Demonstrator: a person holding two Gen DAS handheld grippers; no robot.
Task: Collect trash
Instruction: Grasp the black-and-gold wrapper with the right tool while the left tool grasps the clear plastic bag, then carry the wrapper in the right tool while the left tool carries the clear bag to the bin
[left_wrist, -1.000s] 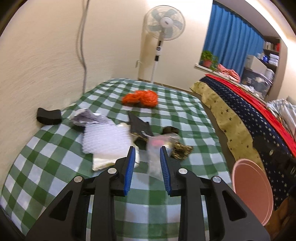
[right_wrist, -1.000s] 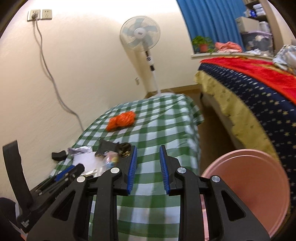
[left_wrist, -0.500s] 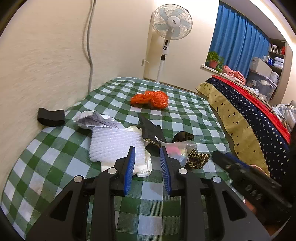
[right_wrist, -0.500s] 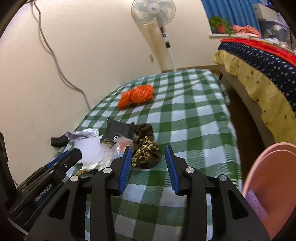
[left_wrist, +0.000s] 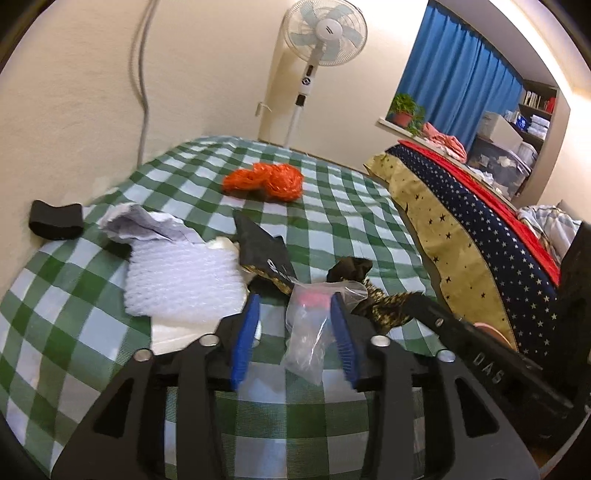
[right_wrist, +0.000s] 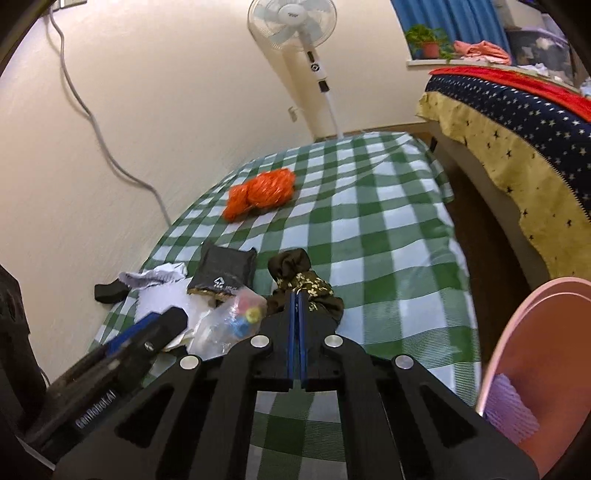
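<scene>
- Left gripper (left_wrist: 293, 321): jaws partway apart and opening, clear bag (left_wrist: 310, 332) sits between the blue pads (left_wrist: 243, 336); right pad looks to touch the bag's edge, left pad clear of it, no grip.
- Right gripper (right_wrist: 297, 314): jaws fully together; tips sit on the near edge of the camo cloth (right_wrist: 303, 284); whether any cloth is pinched can't be told.
- Bench (left_wrist: 332, 236) with green check cover carries all the trash.
- Landmark = clear bag, coloured bits inside (pink, yellow, blue in right view).
- Camo cloth: just right of bag, touching it.
- Black pouch (left_wrist: 260, 251): just behind bag, tilted.
- White mesh foam (left_wrist: 181, 280): left of bag, on white paper, near the left pad.
- Crumpled grey paper (left_wrist: 142, 225): behind-left of bag, touching the foam's far edge.
- Black strap (left_wrist: 55, 219): far left of bag, at the bench edge by the wall.
- Orange net (left_wrist: 266, 181): well behind bag, alone mid-bench.
- Pink bin (right_wrist: 535, 369): right of bag, off the bench, purple foam piece (right_wrist: 509, 406) inside.
- Fan (left_wrist: 325, 33) stands behind the bench; bed (left_wrist: 461, 229) with star cover to the right.
</scene>
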